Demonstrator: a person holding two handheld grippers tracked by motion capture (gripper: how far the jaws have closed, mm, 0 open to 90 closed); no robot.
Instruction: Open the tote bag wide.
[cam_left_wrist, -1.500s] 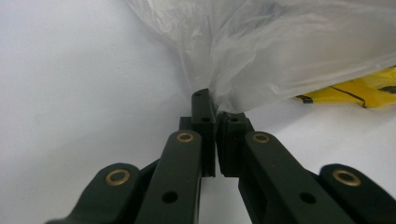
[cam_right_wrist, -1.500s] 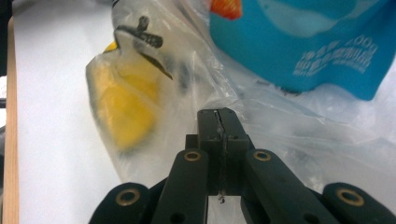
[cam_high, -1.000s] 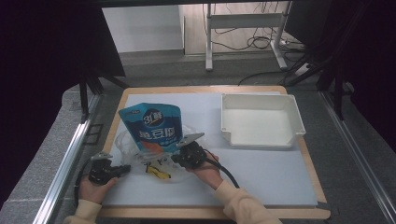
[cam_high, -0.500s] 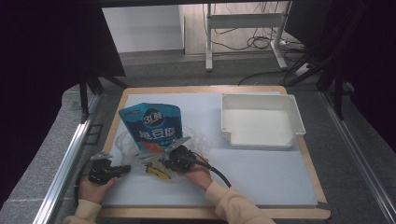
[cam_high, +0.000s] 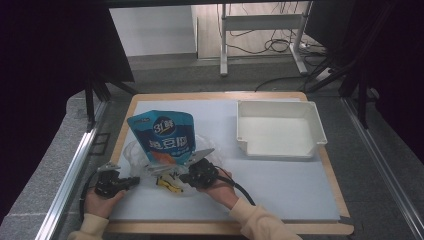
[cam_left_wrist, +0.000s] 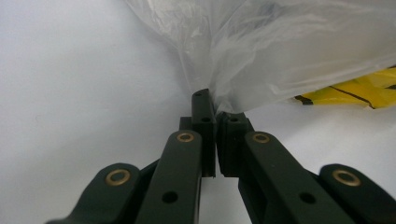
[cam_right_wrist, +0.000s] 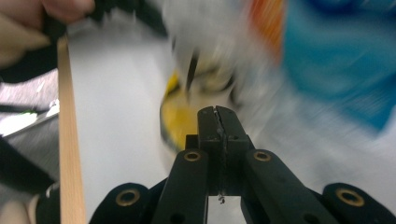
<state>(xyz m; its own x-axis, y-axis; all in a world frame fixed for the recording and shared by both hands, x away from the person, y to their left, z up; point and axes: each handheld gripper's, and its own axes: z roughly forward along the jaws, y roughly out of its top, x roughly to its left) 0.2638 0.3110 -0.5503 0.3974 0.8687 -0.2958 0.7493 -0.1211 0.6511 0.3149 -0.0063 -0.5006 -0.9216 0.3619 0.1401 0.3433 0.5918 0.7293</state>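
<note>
At the lower left of the high view, the left tool (cam_high: 134, 181) is closed on the edge of the clear plastic bag (cam_left_wrist: 280, 51). The right tool (cam_right_wrist: 218, 114) is closed and holds nothing; its view is blurred. The bag partly hides a yellow item (cam_left_wrist: 364, 91) on the worktop (cam_high: 280, 185).

High view overhead, gripper views close (sharing plastic bag (cam_left_wrist: 280, 51))

The blue stand-up plastic pouch (cam_high: 164, 136) that leans on the tabletop carries the one print that can be made out: a large white "3" with further white characters beside it near its top, and a row of bigger white characters across its middle, too small to read with certainty. The yellow packet with black marks (cam_left_wrist: 362, 89) inside the clear plastic bag (cam_left_wrist: 289, 46) shows no legible lettering.
</note>
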